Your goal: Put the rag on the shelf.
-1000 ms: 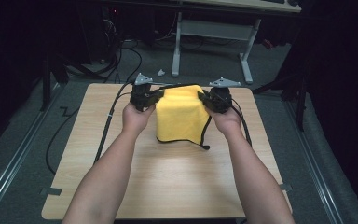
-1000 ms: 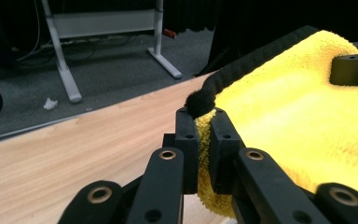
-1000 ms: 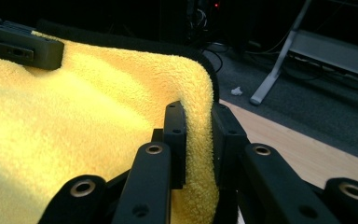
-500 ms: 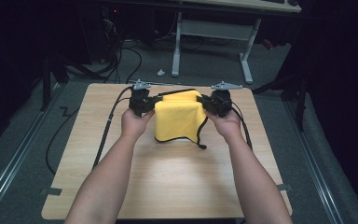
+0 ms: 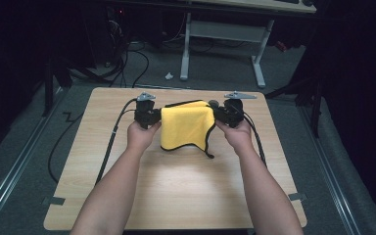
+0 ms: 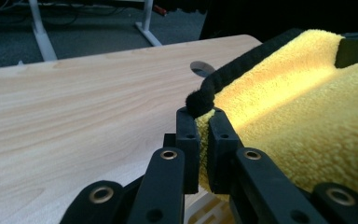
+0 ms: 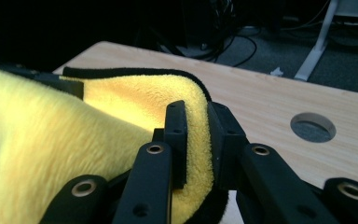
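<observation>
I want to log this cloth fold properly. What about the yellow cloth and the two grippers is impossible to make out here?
- Yellow cloth, high view: whether its lower edge touches the table; the angle hides it.
- Layer count: folds overlap.
- Left gripper, left gripper view: pad faces buried in cloth.
- Right gripper, right gripper view: the same.
- Table hole: its depth, in shadow.

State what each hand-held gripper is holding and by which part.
Both hold the yellow cloth: the left hand-held gripper is shut on its black-trimmed corner, the right hand-held gripper on the opposite trimmed edge.
</observation>
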### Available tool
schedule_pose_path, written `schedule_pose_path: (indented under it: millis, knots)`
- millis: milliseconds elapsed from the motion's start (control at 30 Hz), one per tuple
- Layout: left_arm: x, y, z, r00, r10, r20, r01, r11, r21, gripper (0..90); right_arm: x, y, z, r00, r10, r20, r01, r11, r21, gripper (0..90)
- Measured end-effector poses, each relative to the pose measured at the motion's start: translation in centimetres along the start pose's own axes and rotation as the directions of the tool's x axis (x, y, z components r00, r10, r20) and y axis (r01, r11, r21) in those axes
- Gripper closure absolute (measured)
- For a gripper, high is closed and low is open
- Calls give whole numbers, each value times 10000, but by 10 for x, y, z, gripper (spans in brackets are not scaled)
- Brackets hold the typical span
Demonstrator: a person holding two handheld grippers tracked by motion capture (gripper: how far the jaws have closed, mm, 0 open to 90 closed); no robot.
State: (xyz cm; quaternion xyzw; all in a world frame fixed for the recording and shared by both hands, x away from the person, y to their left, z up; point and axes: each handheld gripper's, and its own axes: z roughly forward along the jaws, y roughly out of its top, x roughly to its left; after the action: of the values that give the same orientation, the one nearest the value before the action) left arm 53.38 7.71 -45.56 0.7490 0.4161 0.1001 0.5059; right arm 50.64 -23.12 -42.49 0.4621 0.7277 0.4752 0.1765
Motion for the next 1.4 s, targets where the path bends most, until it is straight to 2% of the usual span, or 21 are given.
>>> schedule_pose_path:
  millis: [100,233,400,467,533,600,700,833,900,1033,1100,1167,1300,1400]
  knots:
    - [3,-8,3,9999,-136,80,135,9999,85,852,-1,-7,4,9999,107,-37,-106,9997,242,807]
    - [4,-15,5,9992,-351,173,350,9993,88,852,-3,-12,7,9995,314,-83,-311,9991,299,806]
    - [5,-19,5,9991,-356,235,353,9993,133,851,-5,-16,10,9989,455,-115,-450,9982,402,800]
    - [5,-20,5,9987,-439,265,435,9989,164,849,-5,-16,11,9984,560,-120,-555,9977,378,776]
    - [5,-19,4,9979,-509,391,504,9986,158,838,-6,-15,9,9981,606,89,-609,9975,357,715]
    - [4,-18,2,9992,-273,297,271,9996,98,825,-8,-14,7,9980,601,188,-608,9974,374,657]
    - [2,-15,0,9995,-290,127,289,9995,84,783,-11,-12,5,9981,521,331,-537,9974,487,601]
    - [0,-14,-1,9998,-213,-18,213,9996,157,797,-8,-10,3,9974,169,703,-199,9989,426,589]
    - [0,-14,-2,9998,-209,-60,210,9996,183,798,-7,-9,3,9958,57,910,-98,9990,445,543]
    - [-2,-12,-4,9997,-44,-222,47,9999,135,792,-10,-7,-2,9905,3,1373,-47,9995,319,504]
    - [-3,-12,-5,9995,-2,-306,6,9999,129,777,-11,-5,-6,9902,117,1388,-139,9998,152,487]
    - [-4,-11,-6,9992,62,-383,-59,9999,95,761,-11,-3,-10,9871,41,1603,-41,10000,0,481]
    - [-3,-11,-9,9980,-47,-634,51,10000,64,692,-12,-1,-15,9845,-46,1753,58,10000,-63,463]
    - [1,-12,-13,9968,-275,-749,269,9996,-88,655,-13,-1,-18,9835,-191,1800,198,9998,-21,452]
